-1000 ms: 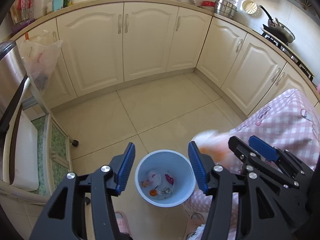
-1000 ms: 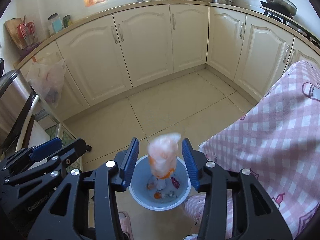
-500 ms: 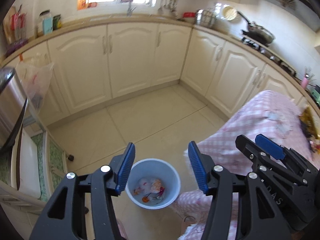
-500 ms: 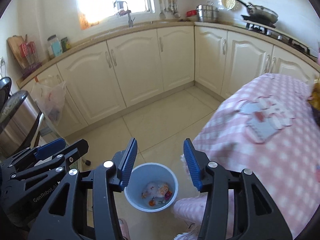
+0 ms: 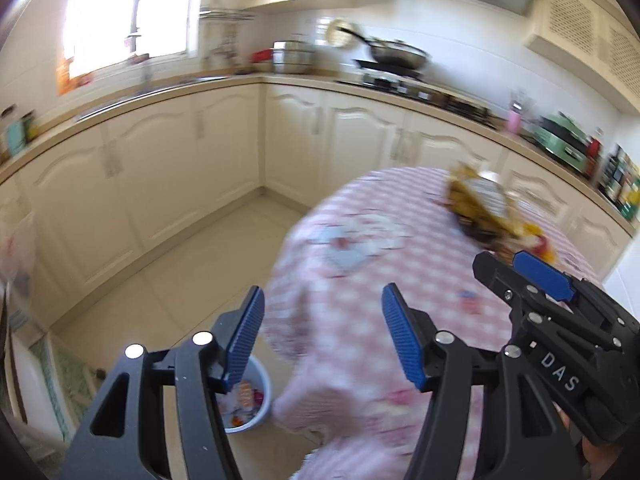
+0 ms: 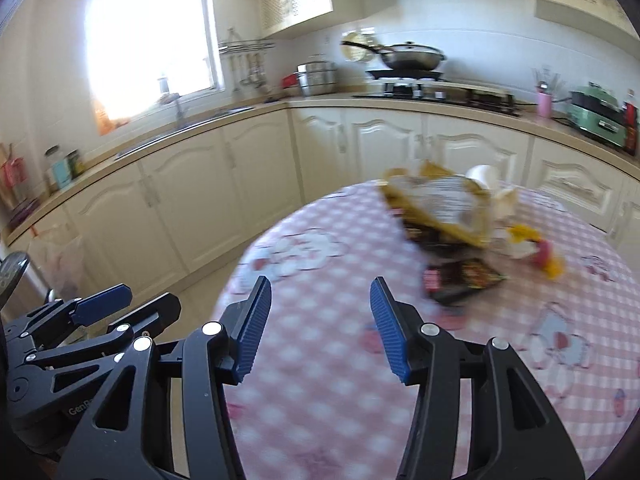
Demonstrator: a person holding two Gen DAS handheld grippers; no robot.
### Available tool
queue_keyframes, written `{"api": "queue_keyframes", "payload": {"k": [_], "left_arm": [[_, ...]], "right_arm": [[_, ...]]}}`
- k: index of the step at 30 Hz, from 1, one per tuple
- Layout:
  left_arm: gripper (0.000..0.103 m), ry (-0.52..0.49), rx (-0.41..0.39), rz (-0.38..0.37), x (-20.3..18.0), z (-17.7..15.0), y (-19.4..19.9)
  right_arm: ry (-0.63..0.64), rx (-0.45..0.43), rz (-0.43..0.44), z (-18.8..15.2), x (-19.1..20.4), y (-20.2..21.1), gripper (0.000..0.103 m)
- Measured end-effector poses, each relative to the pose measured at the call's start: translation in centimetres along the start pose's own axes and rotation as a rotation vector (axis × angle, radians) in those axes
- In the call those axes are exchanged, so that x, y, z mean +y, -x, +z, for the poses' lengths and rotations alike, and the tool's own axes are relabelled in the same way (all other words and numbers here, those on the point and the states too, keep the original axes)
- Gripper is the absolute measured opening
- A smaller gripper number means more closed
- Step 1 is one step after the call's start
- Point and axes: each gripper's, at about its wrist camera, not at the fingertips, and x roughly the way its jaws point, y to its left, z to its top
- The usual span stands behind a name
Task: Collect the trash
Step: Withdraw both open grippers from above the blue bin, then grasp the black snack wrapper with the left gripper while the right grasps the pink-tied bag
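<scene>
A round table with a pink checked cloth [image 6: 320, 360] fills most of the right wrist view. On its far side lies a heap of trash: a big yellow snack bag [image 6: 440, 204], a dark wrapper [image 6: 460, 280] and a crumpled white tissue [image 6: 486, 178]. The right gripper [image 6: 318, 326] is over the cloth, fingers wide apart, holding nothing. The left gripper [image 5: 322, 336] is wide apart and empty too. The blue trash bin [image 5: 256, 400] stands on the floor beside the table.
</scene>
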Motion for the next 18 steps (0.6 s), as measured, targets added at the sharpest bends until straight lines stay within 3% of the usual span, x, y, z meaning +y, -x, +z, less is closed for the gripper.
{"api": "queue_keyframes", "payload": {"k": [10, 18], "left_arm": [[0.063, -0.255, 0.083, -0.159, -13.5, 0.6, -5.1], [0.063, -0.393, 0.134, -0.163, -19.0, 0.6, -9.9]], "right_arm": [[-0.175, 0.027, -0.193, -0.8, -13.4, 1.5, 0.051], [-0.224, 0.082, -0.236, -1.5, -18.5, 0.7, 0.054]]}}
